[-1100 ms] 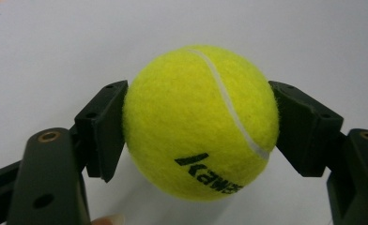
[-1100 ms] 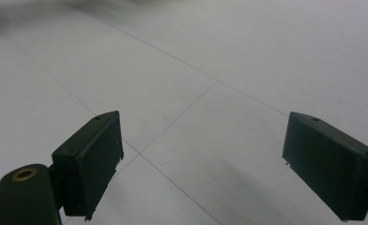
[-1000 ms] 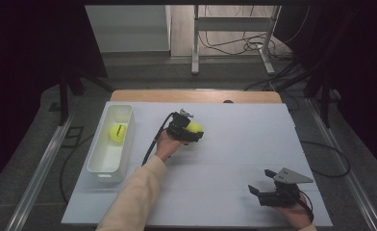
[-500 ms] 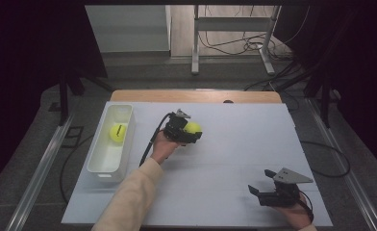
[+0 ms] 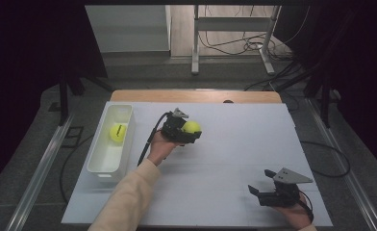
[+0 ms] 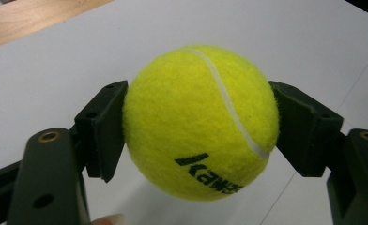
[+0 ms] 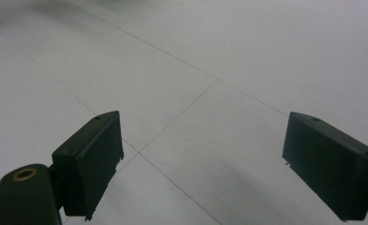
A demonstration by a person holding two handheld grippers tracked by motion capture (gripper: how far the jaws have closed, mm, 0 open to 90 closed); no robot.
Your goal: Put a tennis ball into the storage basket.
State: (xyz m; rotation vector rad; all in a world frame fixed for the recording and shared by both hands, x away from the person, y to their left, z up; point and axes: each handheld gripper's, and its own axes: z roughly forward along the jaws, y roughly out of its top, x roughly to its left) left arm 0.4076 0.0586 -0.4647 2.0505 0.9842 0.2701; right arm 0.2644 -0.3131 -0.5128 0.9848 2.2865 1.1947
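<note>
A yellow tennis ball (image 5: 192,127) (image 6: 201,122) sits between the two black jaws of my left gripper (image 5: 192,131) (image 6: 198,124), which is shut on it near the middle of the white table (image 5: 234,144); both pads press its sides. A second yellow tennis ball (image 5: 117,132) lies in the white bin (image 5: 98,165) at the table's left. My right gripper (image 5: 255,193) (image 7: 203,166) rests low at the front right, open, with only bare table between its jaws.
A wooden strip (image 5: 196,96) runs along the table's far edge. Beyond it stand a metal frame's legs (image 5: 194,48) and loose cables (image 5: 234,45) on the floor. A black cable (image 5: 148,142) trails from my left gripper.
The left gripper with the ball has shifted slightly; the right gripper has not moved.
</note>
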